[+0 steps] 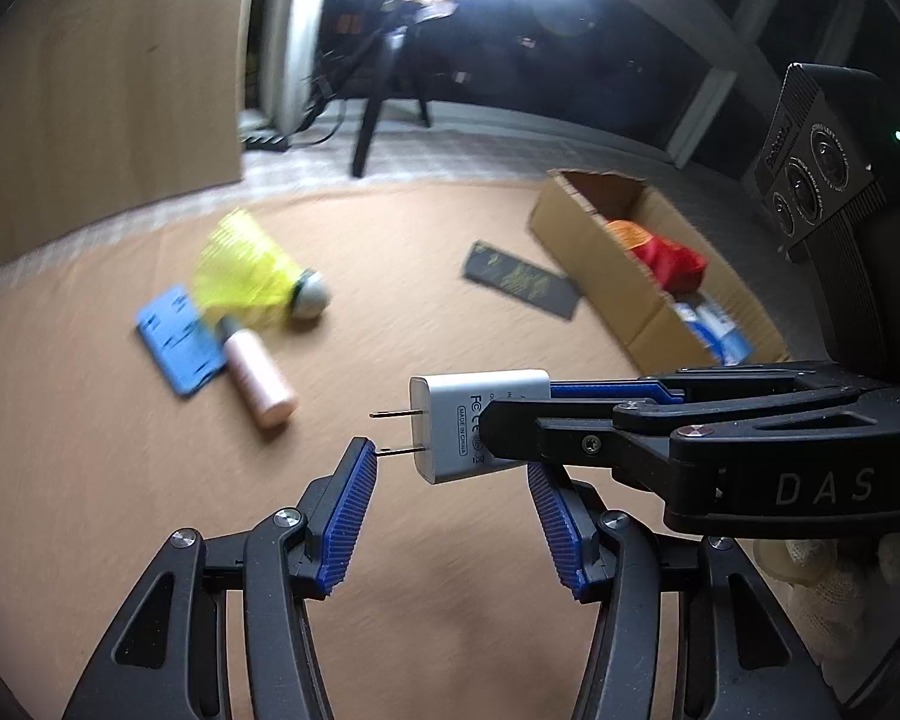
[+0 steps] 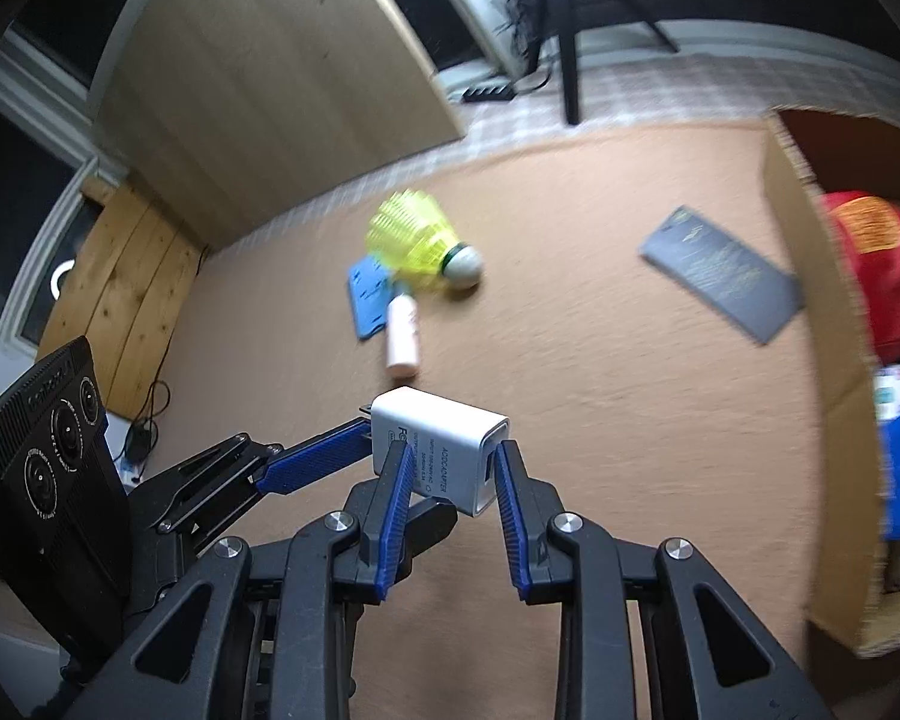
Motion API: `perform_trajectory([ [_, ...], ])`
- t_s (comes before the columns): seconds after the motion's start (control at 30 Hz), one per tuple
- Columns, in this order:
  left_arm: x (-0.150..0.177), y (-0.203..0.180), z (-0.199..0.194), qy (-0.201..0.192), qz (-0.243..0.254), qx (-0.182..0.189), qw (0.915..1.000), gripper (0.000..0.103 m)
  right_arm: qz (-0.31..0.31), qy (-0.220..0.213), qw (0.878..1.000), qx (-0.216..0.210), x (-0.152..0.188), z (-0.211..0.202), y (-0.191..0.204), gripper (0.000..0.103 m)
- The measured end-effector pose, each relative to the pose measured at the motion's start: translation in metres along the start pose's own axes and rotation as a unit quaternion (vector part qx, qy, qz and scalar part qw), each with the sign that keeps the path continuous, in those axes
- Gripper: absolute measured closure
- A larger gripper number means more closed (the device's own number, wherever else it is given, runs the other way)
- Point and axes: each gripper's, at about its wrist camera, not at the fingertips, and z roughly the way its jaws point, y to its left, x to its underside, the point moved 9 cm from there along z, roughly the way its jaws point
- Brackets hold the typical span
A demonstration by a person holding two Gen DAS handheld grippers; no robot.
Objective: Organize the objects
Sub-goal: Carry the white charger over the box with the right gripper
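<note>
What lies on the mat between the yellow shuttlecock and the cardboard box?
A dark flat card lies there, apart from both the yellow shuttlecock and the cardboard box. Both wrist views show it.

Your left wrist camera sat just behind the left gripper [image 1: 450, 468], looking steeply down along its fingers across the tan mat [image 1: 120, 480], with the right gripper [image 1: 519, 420] entering from the right edge. Your right wrist camera sat likewise behind the right gripper [image 2: 450, 468], close above the mat [image 2: 630, 420], the left gripper [image 2: 330, 456] at lower left. Both views shared the white charger [image 1: 480, 426] [image 2: 444, 450], yellow shuttlecock [image 1: 252, 270] [image 2: 420, 240], and cardboard box [image 1: 594, 252] [image 2: 810, 330].
</note>
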Motion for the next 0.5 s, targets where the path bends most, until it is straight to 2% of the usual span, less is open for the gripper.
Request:
perform_trajectory([
  [0.5, -0.057, -0.121, 0.038, -0.015, 0.061, 0.053, 0.9966, 0.047, 0.053, -0.061, 0.996, 0.037, -0.020, -0.085, -0.096, 0.077],
])
